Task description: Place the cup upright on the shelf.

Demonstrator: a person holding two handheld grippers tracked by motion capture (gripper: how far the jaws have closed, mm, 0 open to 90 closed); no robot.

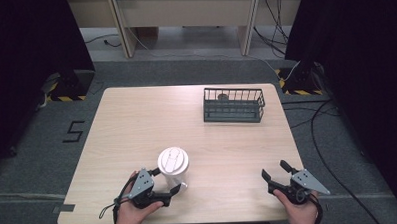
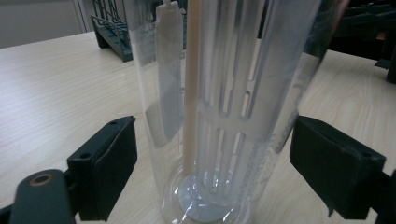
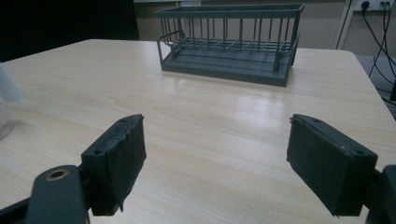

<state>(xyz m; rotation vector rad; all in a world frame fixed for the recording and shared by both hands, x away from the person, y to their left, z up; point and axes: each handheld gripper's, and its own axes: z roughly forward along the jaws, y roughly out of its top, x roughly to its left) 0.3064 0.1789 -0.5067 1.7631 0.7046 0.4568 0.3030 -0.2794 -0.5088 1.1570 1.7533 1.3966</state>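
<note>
A clear tall cup [image 1: 174, 174] with a white lid [image 1: 172, 160] stands upright near the table's front edge, left of centre. In the left gripper view the cup [image 2: 224, 93] shows a white slotted insert and a cream rod inside. My left gripper [image 1: 167, 180] is open, its jaws standing on either side of the cup's lower part with a small gap on each side [image 2: 212, 158]. My right gripper [image 1: 274, 169] is open at the front right with nothing between its jaws [image 3: 215, 163]. It points toward the basket.
A dark wire basket [image 1: 233, 105] sits at the back right of the wooden table [image 1: 137, 124], also ahead in the right gripper view [image 3: 229, 42]. Something small and round lies in its back left corner. Cables trail on the floor at the right.
</note>
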